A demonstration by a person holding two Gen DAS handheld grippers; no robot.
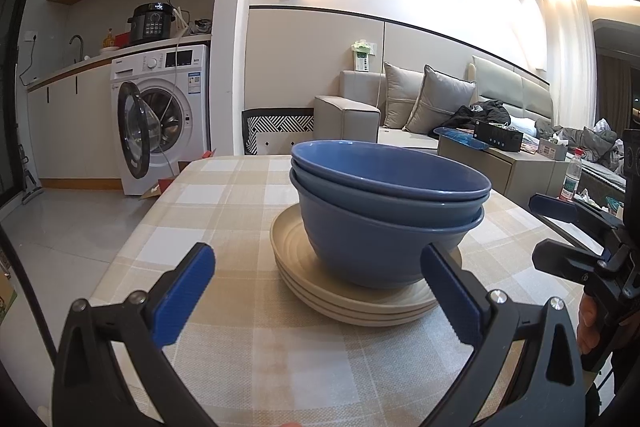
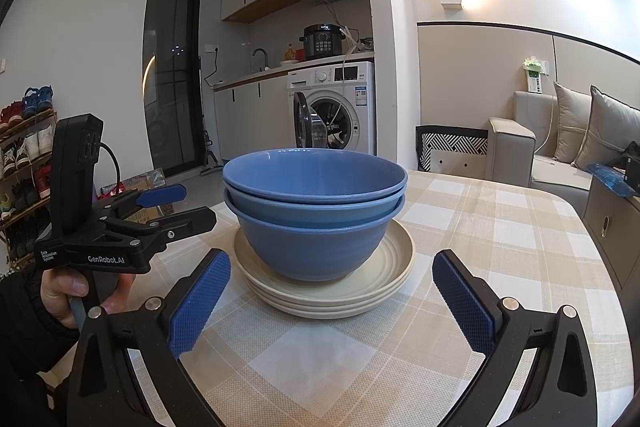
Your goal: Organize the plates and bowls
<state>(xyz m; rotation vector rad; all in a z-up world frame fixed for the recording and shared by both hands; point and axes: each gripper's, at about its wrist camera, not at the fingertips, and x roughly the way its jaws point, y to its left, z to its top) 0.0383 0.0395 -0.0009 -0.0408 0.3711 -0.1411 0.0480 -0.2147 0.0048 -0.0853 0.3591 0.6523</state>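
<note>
Three nested blue bowls point(image 1: 384, 219) stand on a stack of three cream plates point(image 1: 360, 301) on the checked tablecloth point(image 1: 224, 211). The same bowls point(image 2: 316, 215) and plates point(image 2: 332, 291) show in the right wrist view. My left gripper point(image 1: 320, 291) is open and empty, just short of the plates. My right gripper point(image 2: 332, 301) is open and empty, also just in front of the plates. The right gripper also shows at the right edge of the left wrist view point(image 1: 560, 231). The left gripper also shows at the left in the right wrist view point(image 2: 184, 207).
The table's far edge point(image 1: 240, 159) faces a washing machine point(image 1: 164, 115) with its door open. A sofa point(image 1: 420, 107) and a low cabinet with a water bottle point(image 1: 572, 175) stand to the right. A shoe rack point(image 2: 24, 155) is at the left.
</note>
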